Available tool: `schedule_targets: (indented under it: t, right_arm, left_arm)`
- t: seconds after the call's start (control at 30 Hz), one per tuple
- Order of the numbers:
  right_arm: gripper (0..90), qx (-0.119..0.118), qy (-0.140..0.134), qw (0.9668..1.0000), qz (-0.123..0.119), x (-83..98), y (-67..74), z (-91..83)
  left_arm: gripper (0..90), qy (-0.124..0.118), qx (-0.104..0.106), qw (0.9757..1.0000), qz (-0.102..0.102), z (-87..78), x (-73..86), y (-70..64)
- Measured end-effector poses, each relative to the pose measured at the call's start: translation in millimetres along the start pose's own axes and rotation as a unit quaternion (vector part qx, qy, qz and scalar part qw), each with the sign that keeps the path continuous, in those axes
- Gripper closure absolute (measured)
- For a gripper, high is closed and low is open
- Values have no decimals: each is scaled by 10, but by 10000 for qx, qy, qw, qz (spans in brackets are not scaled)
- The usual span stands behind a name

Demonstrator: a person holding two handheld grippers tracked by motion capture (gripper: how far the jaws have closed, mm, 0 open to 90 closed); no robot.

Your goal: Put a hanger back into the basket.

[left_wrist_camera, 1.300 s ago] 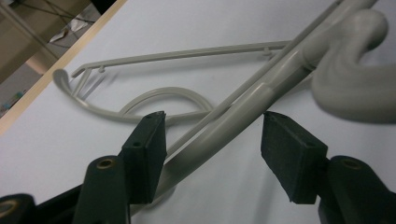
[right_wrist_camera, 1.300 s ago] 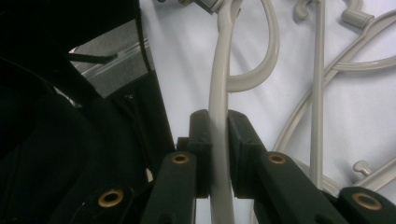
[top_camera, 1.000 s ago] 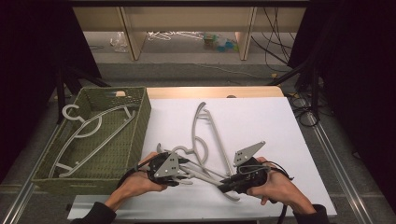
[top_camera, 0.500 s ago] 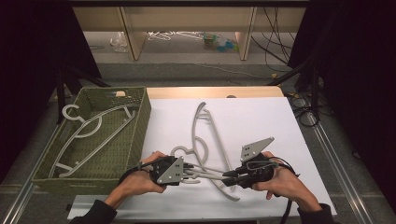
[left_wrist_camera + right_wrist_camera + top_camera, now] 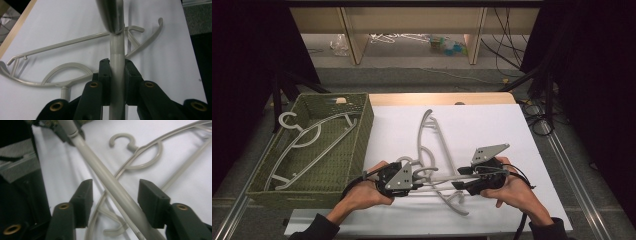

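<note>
At the centre of the high view, the grey hangers (image 5: 432,150) look like smooth plastic with a slight sheen. The counter (image 5: 492,125) carries a matt white sheet over a pale wood edge. At left, the green basket (image 5: 362,130) is rough and woven. The black jaws look matt.

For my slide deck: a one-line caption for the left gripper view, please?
Left tongs shut on a grey hanger bar, another hanger flat on the white table beyond.
</note>
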State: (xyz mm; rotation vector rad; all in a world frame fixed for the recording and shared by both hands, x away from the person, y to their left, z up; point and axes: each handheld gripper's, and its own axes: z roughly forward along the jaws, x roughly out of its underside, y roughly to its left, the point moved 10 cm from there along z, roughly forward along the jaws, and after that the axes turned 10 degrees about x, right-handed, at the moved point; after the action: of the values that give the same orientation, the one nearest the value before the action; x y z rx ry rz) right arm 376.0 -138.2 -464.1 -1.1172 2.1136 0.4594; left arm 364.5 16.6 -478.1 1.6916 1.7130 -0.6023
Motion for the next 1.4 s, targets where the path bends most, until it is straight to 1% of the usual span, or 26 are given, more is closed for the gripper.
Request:
schedule_targets:
  t: [0.03,0.13,0.17,0.23,0.27,0.3,0.4,0.5,0.53,0.57,0.63,0.77,0.8,0.87,0.9,0.93,0.97,1.0,1.07,1.1,1.13,1.17,1.23,1.27,1.37,1.4]
  right_arm:
    - [446,19,-24,10000,40,-10,-11,-10]
    - [412,241,-234,9992,205,-76,-77,-57]
    - [406,335,-367,9984,265,-111,-108,-76]
    - [394,467,-523,9968,385,-160,-148,-115]
    - [387,522,-659,9954,455,-199,-170,-145]
    - [387,504,-674,9952,503,-207,-172,-165]
    - [377,560,-765,9941,521,-221,-189,-191]
    - [374,641,-791,9934,525,-225,-203,-174]
    - [374,623,-778,9935,545,-222,-197,-168]
    - [373,611,-760,9937,550,-214,-183,-157]
    - [372,604,-748,9939,532,-204,-164,-138]
    - [372,608,-762,9941,476,-190,-120,-99]
    - [369,574,-736,9946,443,-179,-107,-85]
    - [361,570,-745,9945,474,-171,-89,-65]
    - [354,610,-764,9942,450,-165,-92,-54]
    - [351,574,-735,9944,498,-153,-69,-45]
    - [351,542,-719,9947,491,-141,-54,-36]
    - [351,534,-738,9945,510,-135,-41,-30]
    - [345,504,-736,9948,484,-115,-21,-16]
    - [340,513,-726,9949,471,-99,-18,-2]
    - [338,517,-705,9950,478,-87,-15,6]
    - [338,512,-688,9952,473,-75,-8,16]
    - [336,487,-656,9956,455,-53,0,32]
    - [336,478,-686,9955,448,-54,2,36]
    - [336,448,-673,9958,439,-44,15,32]
    - [335,438,-673,9958,439,-42,19,33]
  left_arm:
    - [787,-96,3,9997,-218,-2,-20,-5]
    - [787,-191,3,9975,-679,-49,-50,21]
    - [787,-184,0,9969,-761,-63,-47,30]
    - [788,-297,-38,9938,-1069,-85,-51,56]
    - [789,-266,-40,9933,-1127,-102,-35,73]
    - [790,-357,-88,9906,-1318,-119,-27,102]
    - [789,-317,-190,9878,-1513,-181,37,164]
    - [790,-406,-190,9839,-1729,-238,62,200]
    - [790,-471,-216,9815,-1842,-263,69,227]
    - [790,-484,-230,9808,-1873,-281,76,244]
    - [790,-566,-279,9769,-2044,-327,85,272]
    - [790,-809,-330,9685,-2333,-448,66,337]
    - [790,-897,-337,9656,-2417,-467,51,344]
    - [789,-988,-358,9636,-2460,-537,33,363]
    - [790,-1013,-399,9614,-2526,-576,26,372]
    - [790,-1071,-427,9604,-2535,-615,14,387]
    - [790,-1150,-423,9586,-2570,-648,-2,394]
    - [790,-1191,-466,9587,-2541,-681,-10,409]
    - [790,-1303,-475,9552,-2614,-742,-35,429]
    - [789,-1328,-476,9550,-2608,-761,-42,436]
    - [790,-1376,-503,9536,-2631,-786,-55,442]
    - [790,-1400,-485,9533,-2631,-816,-66,448]
    - [790,-1481,-552,9513,-2646,-880,-96,471]
    - [790,-1483,-580,9516,-2629,-913,-106,487]
    - [789,-1591,-658,9477,-2688,-1026,-166,542]
    - [790,-1595,-680,9472,-2697,-1079,-195,557]
